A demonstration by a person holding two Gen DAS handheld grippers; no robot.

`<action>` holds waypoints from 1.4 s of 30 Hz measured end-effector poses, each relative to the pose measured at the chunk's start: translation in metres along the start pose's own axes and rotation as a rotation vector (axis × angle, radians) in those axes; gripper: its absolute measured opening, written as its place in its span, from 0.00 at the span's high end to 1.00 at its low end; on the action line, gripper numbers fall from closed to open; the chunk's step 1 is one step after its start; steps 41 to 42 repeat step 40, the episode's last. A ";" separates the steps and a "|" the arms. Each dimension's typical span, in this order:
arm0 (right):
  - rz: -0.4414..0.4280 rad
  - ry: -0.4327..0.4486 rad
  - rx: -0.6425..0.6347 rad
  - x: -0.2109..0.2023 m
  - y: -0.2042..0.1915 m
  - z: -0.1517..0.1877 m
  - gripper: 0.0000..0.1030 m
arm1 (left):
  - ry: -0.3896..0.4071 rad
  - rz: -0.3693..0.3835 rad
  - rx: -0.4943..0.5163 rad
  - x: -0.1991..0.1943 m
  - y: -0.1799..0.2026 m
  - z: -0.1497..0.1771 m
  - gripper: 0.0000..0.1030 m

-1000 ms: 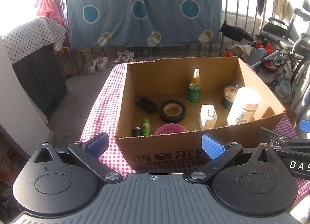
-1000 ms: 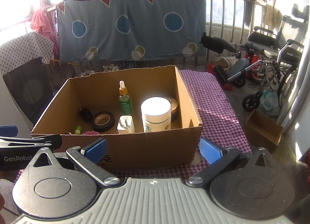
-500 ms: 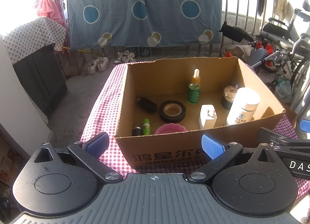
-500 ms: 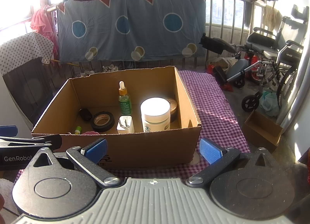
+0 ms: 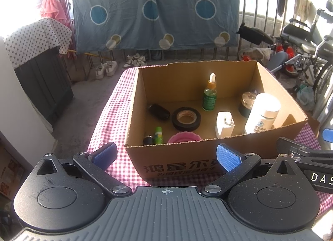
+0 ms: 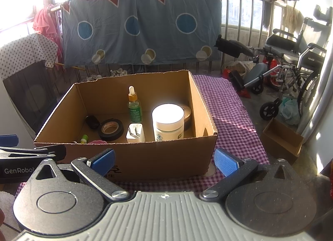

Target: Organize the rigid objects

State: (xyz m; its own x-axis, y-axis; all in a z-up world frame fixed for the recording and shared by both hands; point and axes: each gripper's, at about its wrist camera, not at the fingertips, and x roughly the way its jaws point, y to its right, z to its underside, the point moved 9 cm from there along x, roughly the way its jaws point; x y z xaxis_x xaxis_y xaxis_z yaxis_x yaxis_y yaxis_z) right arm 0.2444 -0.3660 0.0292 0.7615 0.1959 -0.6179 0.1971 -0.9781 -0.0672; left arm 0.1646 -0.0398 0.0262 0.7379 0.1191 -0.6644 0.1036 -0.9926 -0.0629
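Observation:
An open cardboard box (image 5: 187, 157) (image 6: 145, 157) stands on a checked tablecloth (image 5: 108, 120). Inside are a green dropper bottle (image 5: 209, 95) (image 6: 134, 107), a black tape roll (image 5: 186, 119) (image 6: 110, 129), a white jar (image 5: 262, 114) (image 6: 168, 122), a white plug adapter (image 5: 224, 124) (image 6: 135, 133), a dark round tin (image 5: 246, 101), a black oval object (image 5: 159, 111), a small green tube (image 5: 158, 135) and a pink item (image 5: 184, 136). My left gripper (image 5: 165, 155) and right gripper (image 6: 164, 160) are open and empty, in front of the box's near wall.
A blue patterned sheet (image 5: 156, 9) hangs on the railing behind. A wheelchair (image 6: 291, 57) and clutter stand at the right. A small cardboard box (image 6: 281, 139) sits on the floor right of the table. A dark cabinet (image 5: 41, 82) stands at the left.

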 end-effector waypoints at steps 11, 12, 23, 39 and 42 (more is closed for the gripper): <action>0.000 -0.002 -0.001 0.000 0.000 0.001 0.00 | -0.003 -0.004 -0.003 0.000 0.001 0.002 0.01; 0.000 -0.002 -0.001 0.001 0.000 0.001 0.00 | -0.003 -0.004 -0.003 0.000 0.001 0.002 0.01; 0.001 -0.003 -0.002 0.001 0.001 0.002 0.00 | -0.006 -0.004 -0.004 0.001 0.001 0.004 0.01; 0.001 -0.007 -0.002 0.003 0.002 0.003 0.00 | -0.008 -0.004 -0.004 0.002 0.001 0.004 0.01; 0.001 -0.007 -0.002 0.003 0.002 0.003 0.00 | -0.008 -0.005 -0.004 0.002 0.000 0.004 0.01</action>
